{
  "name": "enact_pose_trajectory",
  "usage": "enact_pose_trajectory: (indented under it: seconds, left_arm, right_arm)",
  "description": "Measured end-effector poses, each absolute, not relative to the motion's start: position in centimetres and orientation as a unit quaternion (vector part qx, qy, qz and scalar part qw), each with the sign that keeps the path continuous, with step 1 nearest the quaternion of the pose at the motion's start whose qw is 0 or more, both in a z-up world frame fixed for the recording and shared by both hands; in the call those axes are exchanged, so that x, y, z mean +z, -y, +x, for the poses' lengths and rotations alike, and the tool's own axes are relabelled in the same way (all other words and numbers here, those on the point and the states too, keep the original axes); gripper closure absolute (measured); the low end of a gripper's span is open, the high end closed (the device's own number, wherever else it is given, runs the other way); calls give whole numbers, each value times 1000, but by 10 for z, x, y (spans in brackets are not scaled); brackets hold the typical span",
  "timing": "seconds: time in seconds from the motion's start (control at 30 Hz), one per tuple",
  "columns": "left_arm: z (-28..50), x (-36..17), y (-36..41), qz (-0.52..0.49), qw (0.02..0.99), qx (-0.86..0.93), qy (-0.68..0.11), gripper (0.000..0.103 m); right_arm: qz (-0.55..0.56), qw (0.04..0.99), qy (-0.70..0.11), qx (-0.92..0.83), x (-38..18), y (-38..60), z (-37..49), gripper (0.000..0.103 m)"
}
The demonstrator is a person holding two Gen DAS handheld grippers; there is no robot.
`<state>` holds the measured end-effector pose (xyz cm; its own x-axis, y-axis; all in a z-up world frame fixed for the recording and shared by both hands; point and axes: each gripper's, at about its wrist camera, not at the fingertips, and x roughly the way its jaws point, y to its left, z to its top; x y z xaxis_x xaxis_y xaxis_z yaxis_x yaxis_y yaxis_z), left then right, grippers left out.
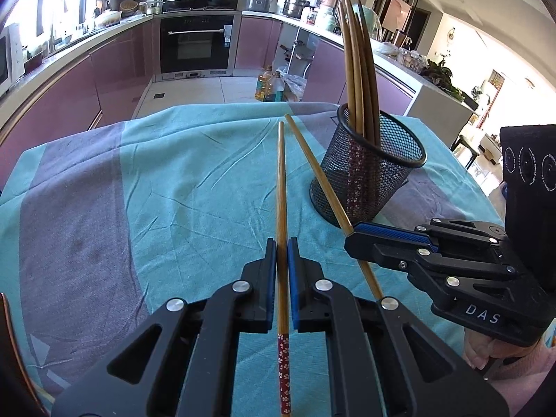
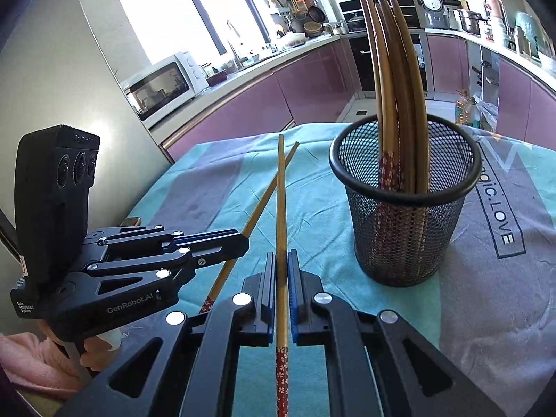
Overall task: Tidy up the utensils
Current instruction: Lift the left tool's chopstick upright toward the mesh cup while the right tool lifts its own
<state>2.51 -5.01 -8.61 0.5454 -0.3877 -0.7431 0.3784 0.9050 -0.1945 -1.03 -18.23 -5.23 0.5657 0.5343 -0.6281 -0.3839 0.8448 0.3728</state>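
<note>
Chopsticks are being held one to each gripper above a table draped in a teal and grey cloth [image 1: 166, 180]. Furthest left, the left gripper [image 1: 282, 246] is clamping its jaws tight on a wooden chopstick [image 1: 281, 187], whose bare tip is pointing forward over the cloth while its red flowered end is trailing back between the fingers. Just to its right, the right gripper [image 2: 282, 260] is pinching a second chopstick [image 2: 280, 201] the same way, jaws narrowed hard against the shaft; in the left view this stick [image 1: 319, 177] is slanting across toward the first, their tips lying near each other but apart. Further right, a black mesh cup [image 2: 403, 215] is standing upright on the cloth, holding a bundle of chopsticks [image 2: 392, 80] leaning together with red ends down. Behind, purple kitchen cabinets [image 1: 114, 69] are curving around the room.
</note>
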Motion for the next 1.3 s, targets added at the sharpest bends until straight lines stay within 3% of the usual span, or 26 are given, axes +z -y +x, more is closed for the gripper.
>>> enact_pose_trajectory:
  seconds: [1.3]
  left_arm:
    - [10, -44, 50, -25, 889, -258, -379, 96]
  right_arm:
    - [111, 898, -329, 270, -16, 214, -28, 97]
